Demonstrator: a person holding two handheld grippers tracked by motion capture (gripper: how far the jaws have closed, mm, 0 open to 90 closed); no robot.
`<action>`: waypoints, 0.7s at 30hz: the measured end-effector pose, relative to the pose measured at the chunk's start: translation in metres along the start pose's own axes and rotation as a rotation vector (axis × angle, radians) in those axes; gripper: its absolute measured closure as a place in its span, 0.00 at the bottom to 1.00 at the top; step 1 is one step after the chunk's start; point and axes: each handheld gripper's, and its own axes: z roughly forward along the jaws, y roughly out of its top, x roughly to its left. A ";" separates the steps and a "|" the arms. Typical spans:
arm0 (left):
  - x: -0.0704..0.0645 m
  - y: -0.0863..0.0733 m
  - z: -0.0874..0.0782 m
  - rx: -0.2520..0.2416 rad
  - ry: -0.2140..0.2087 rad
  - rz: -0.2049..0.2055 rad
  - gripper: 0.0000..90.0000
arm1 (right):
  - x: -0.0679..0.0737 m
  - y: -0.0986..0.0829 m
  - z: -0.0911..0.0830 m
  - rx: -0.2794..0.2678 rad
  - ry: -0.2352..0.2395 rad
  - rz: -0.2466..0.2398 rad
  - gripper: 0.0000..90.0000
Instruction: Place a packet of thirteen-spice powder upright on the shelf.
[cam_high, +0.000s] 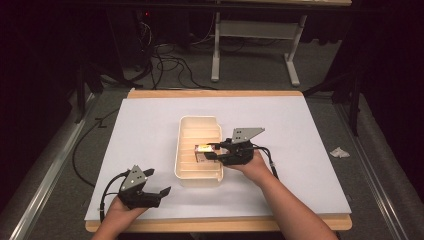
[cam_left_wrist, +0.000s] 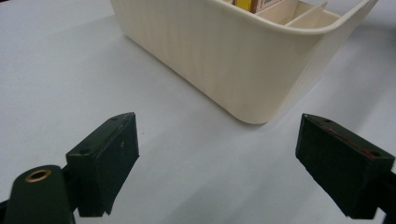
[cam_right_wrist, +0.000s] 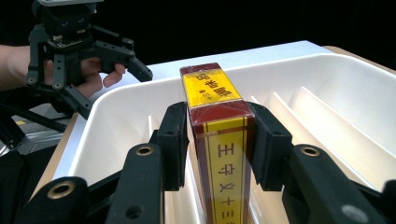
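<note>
Over the tray, the right tool clamps a red-and-yellow box.

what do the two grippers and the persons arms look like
Each hand-held gripper is black, built of jointed linkage bars with brass-coloured pivot holes, ending in two blocky black jaws. The left hand-held gripper and the right hand-held gripper each carry a grey three-cornered plate on top and trail a black cable. The forearms show no sleeves.

Dark room, grey carpet, table frame
</note>
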 end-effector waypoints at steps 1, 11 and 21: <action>0.000 0.000 0.000 0.000 0.000 0.000 0.16 | 0.000 -0.001 -0.001 0.003 -0.002 0.002 0.69; 0.000 0.000 0.000 0.008 0.000 0.009 0.15 | 0.002 -0.005 -0.007 0.001 -0.014 0.010 0.67; -0.001 0.000 0.000 0.000 -0.004 0.005 0.15 | 0.005 -0.001 -0.010 0.008 -0.040 0.009 0.45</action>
